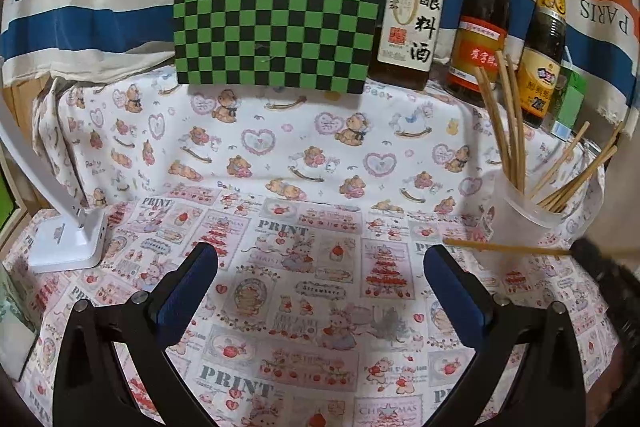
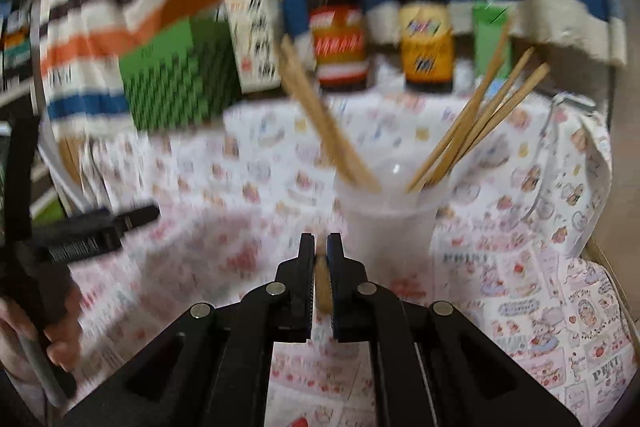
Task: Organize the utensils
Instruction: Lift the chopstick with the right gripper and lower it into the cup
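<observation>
Glass bottles (image 1: 412,3) behind chopstick cup (image 1: 520,219)

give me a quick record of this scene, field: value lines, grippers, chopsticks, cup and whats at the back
left gripper: open, holding nothing
right gripper: shut on a chopstick
cup: translucent plastic, upright on the tablecloth
in cup: two bunches of chopsticks, leaning apart
back row: checkered board, three sauce bottles
left side: white lamp base
</observation>
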A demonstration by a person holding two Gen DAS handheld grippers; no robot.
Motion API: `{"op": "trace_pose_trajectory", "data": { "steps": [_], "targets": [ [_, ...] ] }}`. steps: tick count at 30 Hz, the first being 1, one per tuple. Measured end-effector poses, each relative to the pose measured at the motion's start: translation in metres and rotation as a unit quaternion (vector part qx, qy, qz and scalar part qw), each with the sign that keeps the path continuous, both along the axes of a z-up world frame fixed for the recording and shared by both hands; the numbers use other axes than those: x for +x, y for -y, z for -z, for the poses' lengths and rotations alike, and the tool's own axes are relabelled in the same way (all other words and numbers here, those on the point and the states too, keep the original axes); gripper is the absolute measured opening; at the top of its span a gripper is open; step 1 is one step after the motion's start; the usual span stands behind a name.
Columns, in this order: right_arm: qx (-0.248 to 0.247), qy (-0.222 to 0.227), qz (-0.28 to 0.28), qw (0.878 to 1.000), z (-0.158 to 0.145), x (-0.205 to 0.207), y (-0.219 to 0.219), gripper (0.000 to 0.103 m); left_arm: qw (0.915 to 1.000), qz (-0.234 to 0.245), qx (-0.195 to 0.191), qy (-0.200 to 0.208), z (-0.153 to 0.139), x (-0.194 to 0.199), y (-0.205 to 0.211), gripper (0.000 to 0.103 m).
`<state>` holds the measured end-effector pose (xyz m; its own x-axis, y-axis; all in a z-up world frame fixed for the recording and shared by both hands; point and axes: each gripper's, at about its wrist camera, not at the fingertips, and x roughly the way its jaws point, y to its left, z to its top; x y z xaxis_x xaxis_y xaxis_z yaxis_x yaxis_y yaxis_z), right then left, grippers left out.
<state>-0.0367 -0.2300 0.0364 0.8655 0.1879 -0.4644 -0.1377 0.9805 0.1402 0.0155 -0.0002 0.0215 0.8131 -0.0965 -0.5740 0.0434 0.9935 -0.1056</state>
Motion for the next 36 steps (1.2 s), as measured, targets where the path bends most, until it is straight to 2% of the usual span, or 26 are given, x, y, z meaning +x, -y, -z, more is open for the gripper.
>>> {"op": "trace_pose_trajectory", "data": {
  "steps": [5, 12, 16, 23, 26, 32, 36],
  "targets": [
    [0.031, 0.044, 0.013, 0.998, -0.019, -0.013, 0.014, 0.007, 0.9996, 0.012, 0.009, 0.026, -0.006, -0.007, 0.006, 0.102],
    [0.030, 0.062, 0.018, 0.997, -0.030, -0.019, 0.016, 0.007, 0.9972, 0.036, 0.019, 0.063, -0.015, -0.016, 0.014, 0.102],
    [0.031, 0.067, 0.021, 0.997, -0.039, -0.018, 0.016, 0.007, 0.9957, 0.054, 0.002, 0.076, -0.015, -0.020, 0.016, 0.102],
    [0.008, 0.063, 0.032, 0.997, -0.069, -0.009, 0.011, 0.007, 0.9901, 0.044, 0.014, 0.132, -0.014, -0.031, 0.023, 0.102],
    [-0.002, 0.068, 0.045, 0.997, -0.085, -0.007, 0.012, 0.007, 0.9898, 0.043, 0.021, 0.134, -0.014, -0.030, 0.023, 0.102],
    [-0.005, 0.096, 0.066, 0.993, -0.131, 0.008, 0.017, 0.007, 0.9919, 0.037, 0.006, 0.122, -0.013, -0.026, 0.017, 0.102],
    [-0.016, 0.115, 0.089, 0.989, -0.149, 0.031, 0.016, 0.007, 0.9924, 0.027, 0.021, 0.118, -0.011, -0.023, 0.017, 0.102]
  ]
}}
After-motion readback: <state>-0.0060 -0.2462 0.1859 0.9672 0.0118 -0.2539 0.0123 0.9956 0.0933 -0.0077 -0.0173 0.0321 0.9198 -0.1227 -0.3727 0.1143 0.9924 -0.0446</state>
